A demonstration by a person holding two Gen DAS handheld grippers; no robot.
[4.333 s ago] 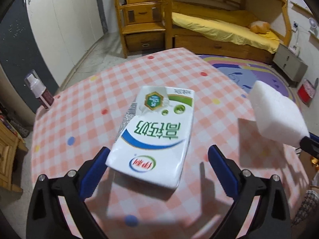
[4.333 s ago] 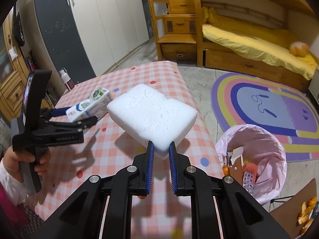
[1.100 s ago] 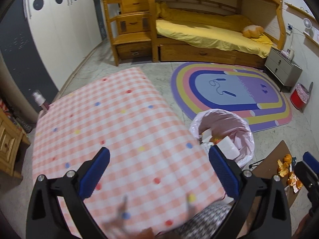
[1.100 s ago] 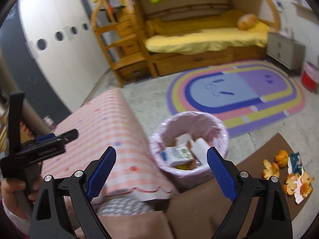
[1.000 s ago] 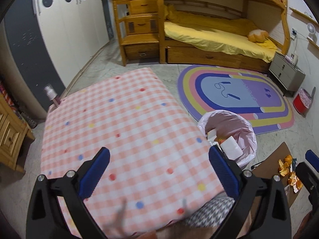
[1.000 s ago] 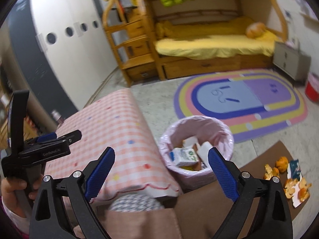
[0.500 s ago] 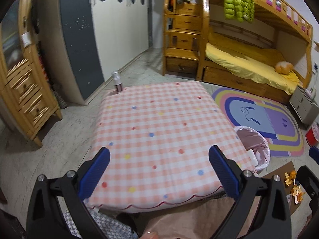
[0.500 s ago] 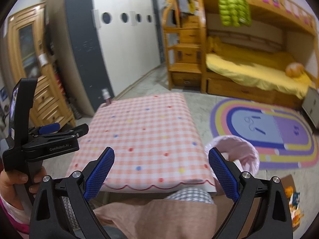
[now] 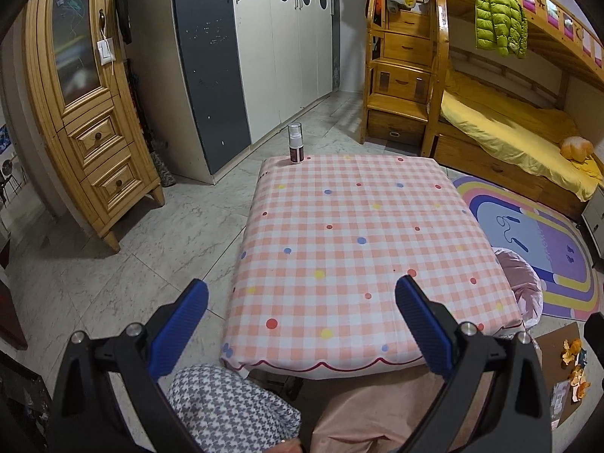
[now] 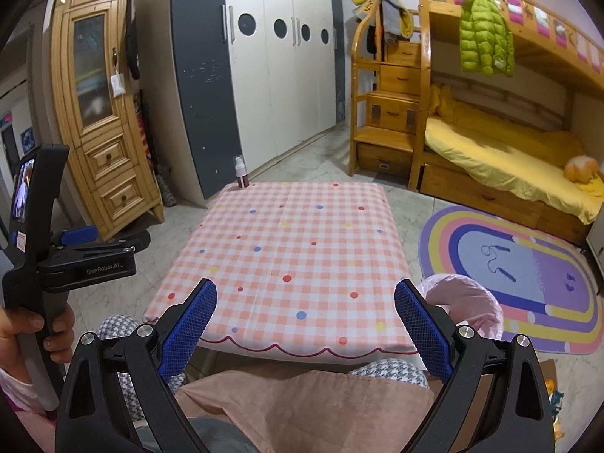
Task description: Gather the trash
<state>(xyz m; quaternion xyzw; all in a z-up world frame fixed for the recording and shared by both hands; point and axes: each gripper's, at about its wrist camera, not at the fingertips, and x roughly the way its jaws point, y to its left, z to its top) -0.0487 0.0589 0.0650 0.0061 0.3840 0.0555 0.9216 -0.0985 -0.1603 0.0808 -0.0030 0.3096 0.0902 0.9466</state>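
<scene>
Both grippers are held back from the pink checked table (image 9: 351,249) (image 10: 302,256), above the person's lap. My left gripper (image 9: 302,296) is open with nothing between its blue pads. My right gripper (image 10: 305,296) is open and holds nothing too. The left gripper also shows from the side in the right wrist view (image 10: 109,239), held in a hand. A pink-lined trash bin (image 9: 523,283) (image 10: 464,305) stands on the floor at the table's right side; its contents are hidden from here. The tabletop carries only a small spray bottle (image 9: 295,148) (image 10: 241,176) at its far left corner.
Orange peels and scraps (image 9: 573,362) lie on brown cardboard on the floor at the right. A rainbow rug (image 10: 528,275) and a wooden bunk bed (image 10: 509,143) fill the right side. A wooden cabinet (image 9: 87,113) and wardrobe doors (image 9: 271,45) line the left.
Both grippers have pulled back and up from the bin to a wide view of the table. The milk carton and foam block held earlier ended up in the bin.
</scene>
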